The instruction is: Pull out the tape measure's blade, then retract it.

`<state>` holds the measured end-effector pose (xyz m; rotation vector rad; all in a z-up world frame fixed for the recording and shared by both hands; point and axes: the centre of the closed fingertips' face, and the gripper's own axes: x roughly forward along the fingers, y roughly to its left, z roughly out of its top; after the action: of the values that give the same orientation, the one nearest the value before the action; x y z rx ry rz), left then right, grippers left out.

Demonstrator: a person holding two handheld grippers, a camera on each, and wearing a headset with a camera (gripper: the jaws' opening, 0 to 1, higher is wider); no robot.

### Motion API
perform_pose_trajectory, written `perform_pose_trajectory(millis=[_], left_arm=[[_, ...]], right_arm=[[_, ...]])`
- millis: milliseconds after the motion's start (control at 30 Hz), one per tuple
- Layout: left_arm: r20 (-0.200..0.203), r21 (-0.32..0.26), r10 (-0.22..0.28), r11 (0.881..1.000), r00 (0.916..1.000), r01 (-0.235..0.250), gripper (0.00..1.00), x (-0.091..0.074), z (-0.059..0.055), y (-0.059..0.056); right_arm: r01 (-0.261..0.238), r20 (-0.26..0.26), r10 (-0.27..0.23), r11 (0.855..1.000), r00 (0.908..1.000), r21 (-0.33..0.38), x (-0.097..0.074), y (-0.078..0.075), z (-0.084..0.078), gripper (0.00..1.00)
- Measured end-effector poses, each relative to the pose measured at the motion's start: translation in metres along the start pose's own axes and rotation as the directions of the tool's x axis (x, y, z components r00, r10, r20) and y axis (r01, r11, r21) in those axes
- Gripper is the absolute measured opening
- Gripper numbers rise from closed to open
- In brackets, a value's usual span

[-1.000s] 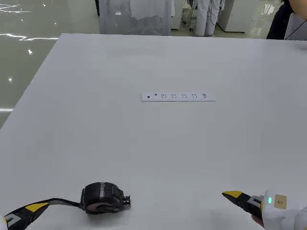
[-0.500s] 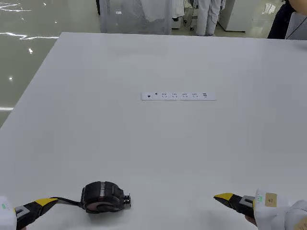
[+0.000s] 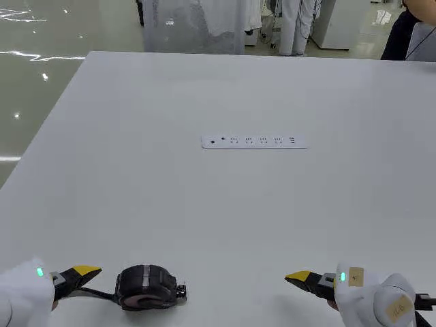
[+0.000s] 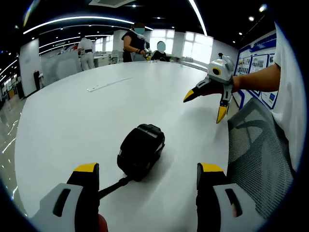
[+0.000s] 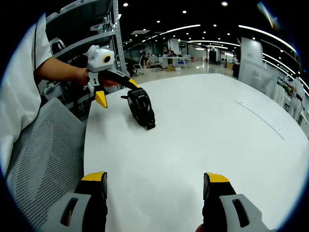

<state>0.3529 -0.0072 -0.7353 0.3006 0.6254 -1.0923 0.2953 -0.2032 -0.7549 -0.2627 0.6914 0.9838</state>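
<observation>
While the tape measure (image 3: 144, 288) rests at the near left of the white table (image 3: 238, 204), blade fully in and hook (image 3: 180, 291) pointing right, the left gripper (image 5: 116, 92) sits just to its left, jaws spread, holding nothing. The right gripper (image 5: 155, 177), likewise wide apart and empty, hovers well to the right. Best, I judge, to clamp the case squarely first, then come in low and pinch the hook.
</observation>
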Motion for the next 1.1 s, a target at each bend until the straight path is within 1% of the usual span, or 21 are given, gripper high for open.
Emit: perform_pose_trajectory(millis=[100, 167, 233, 300, 400, 500, 567, 633, 700, 800, 967, 1067, 1100], left_arm=[[-0.003, 0.012, -0.006, 1.000, 1.0000, 0.006, 0.77, 0.006, 0.004, 0.002], [-0.026, 0.040, -0.014, 0.999, 0.9996, 0.015, 0.75, 0.010, 0.004, 0.003], [-0.030, 0.062, -0.025, 0.998, 0.9992, 0.026, 0.74, 0.015, 0.006, 0.003], [-0.048, 0.073, -0.042, 0.996, 0.9980, 0.045, 0.72, 0.019, 0.005, 0.003], [-0.077, 0.087, -0.070, 0.993, 0.9946, 0.076, 0.63, 0.023, 0.003, 0.002], [-0.091, 0.095, -0.071, 0.992, 0.9933, 0.079, 0.60, 0.026, 0.002, 0.006], [-0.100, 0.097, -0.078, 0.991, 0.9920, 0.088, 0.55, 0.027, 0.002, 0.008], [-0.110, 0.105, -0.082, 0.990, 0.9905, 0.094, 0.52, 0.027, 0.001, 0.009], [-0.114, 0.112, -0.083, 0.989, 0.9901, 0.096, 0.49, 0.027, 0.001, 0.009], [-0.117, 0.123, -0.092, 0.987, 0.9889, 0.106, 0.39, 0.027, 0.001, 0.009], [-0.129, 0.139, -0.099, 0.983, 0.9868, 0.117, 0.34, 0.030, -0.003, 0.011], [-0.129, 0.155, -0.090, 0.982, 0.9875, 0.110, 0.30, 0.030, -0.004, 0.014], [-0.131, 0.154, -0.096, 0.981, 0.9867, 0.116, 0.30, 0.030, -0.004, 0.013]], right_arm=[[-0.004, 0.003, 0.004, 1.000, 1.0000, -0.006, 0.004, -0.003, 0.002, 0.82], [-0.009, 0.000, 0.009, 1.000, 1.0000, -0.008, 0.007, -0.004, 0.003, 0.82], [-0.017, 0.001, 0.017, 1.000, 0.9999, -0.014, 0.009, -0.005, 0.006, 0.82], [-0.019, 0.000, 0.019, 1.000, 0.9998, -0.024, 0.011, -0.006, 0.009, 0.83], [-0.026, 0.001, 0.026, 0.999, 0.9997, -0.030, 0.015, -0.008, 0.012, 0.82], [-0.034, -0.002, 0.034, 0.999, 0.9994, -0.038, 0.019, -0.008, 0.015, 0.82], [-0.043, 0.000, 0.043, 0.998, 0.9991, -0.042, 0.021, -0.008, 0.017, 0.82], [-0.048, -0.003, 0.048, 0.998, 0.9989, -0.049, 0.024, -0.008, 0.018, 0.82], [-0.054, -0.005, 0.054, 0.997, 0.9985, -0.052, 0.026, -0.007, 0.020, 0.82], [-0.061, -0.003, 0.061, 0.997, 0.9981, -0.054, 0.029, -0.008, 0.022, 0.83], [-0.071, -0.006, 0.071, 0.995, 0.9975, -0.063, 0.035, -0.008, 0.025, 0.82], [-0.077, -0.005, 0.077, 0.995, 0.9970, -0.067, 0.038, -0.007, 0.026, 0.82], [-0.080, -0.005, 0.080, 0.995, 0.9968, -0.066, 0.039, -0.006, 0.027, 0.82]])
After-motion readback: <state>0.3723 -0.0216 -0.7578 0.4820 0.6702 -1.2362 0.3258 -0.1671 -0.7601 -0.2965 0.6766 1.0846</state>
